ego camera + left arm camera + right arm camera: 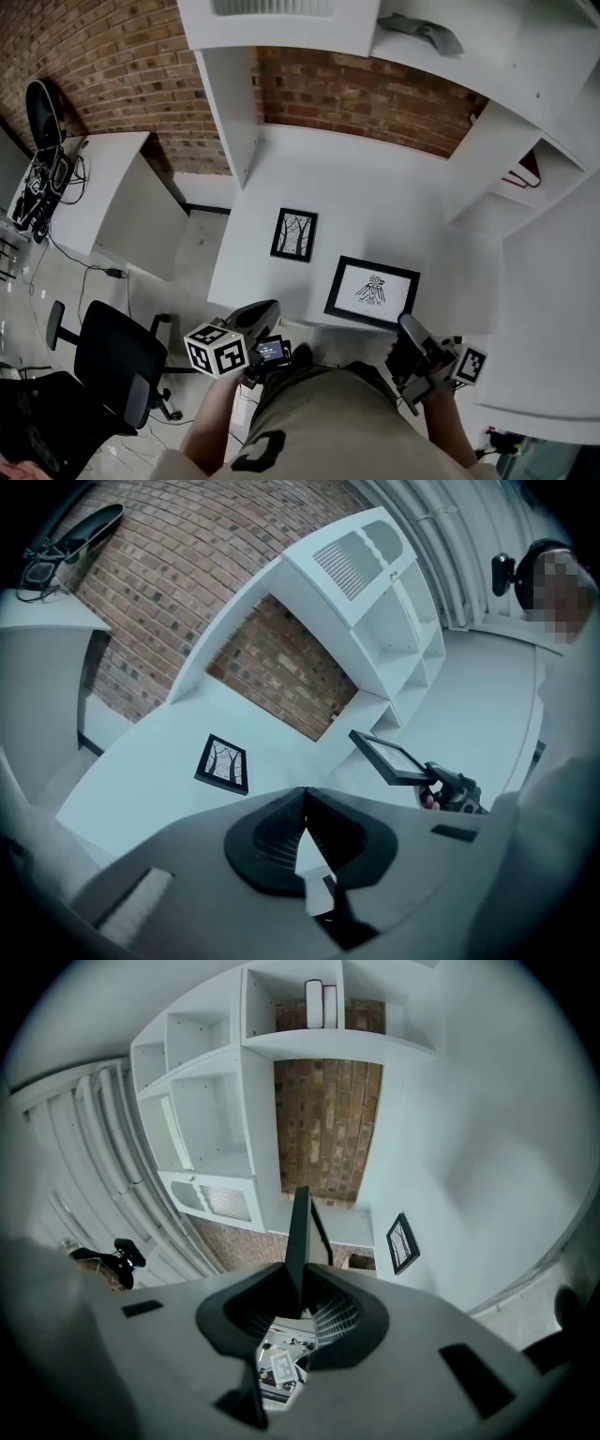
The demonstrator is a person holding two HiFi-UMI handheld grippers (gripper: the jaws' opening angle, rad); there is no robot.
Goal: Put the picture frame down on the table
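Note:
A black picture frame (373, 291) with a white mat and a small dark drawing hangs over the near edge of the white table (375, 202). My right gripper (407, 327) is shut on its lower right corner. In the right gripper view the frame (298, 1234) stands edge-on between the jaws. The left gripper view shows the same frame (392, 757) tilted above the tabletop, with the right gripper (441, 782) behind it. My left gripper (265, 311) is shut and empty at the table's near left edge, its jaws (302, 799) pressed together.
A smaller black frame with a tree picture (294, 234) lies flat on the table's middle left. White shelving (525, 141) rises on the right, with a brick wall (366, 94) behind. A black office chair (112, 361) and a side desk with cables (56, 178) are at left.

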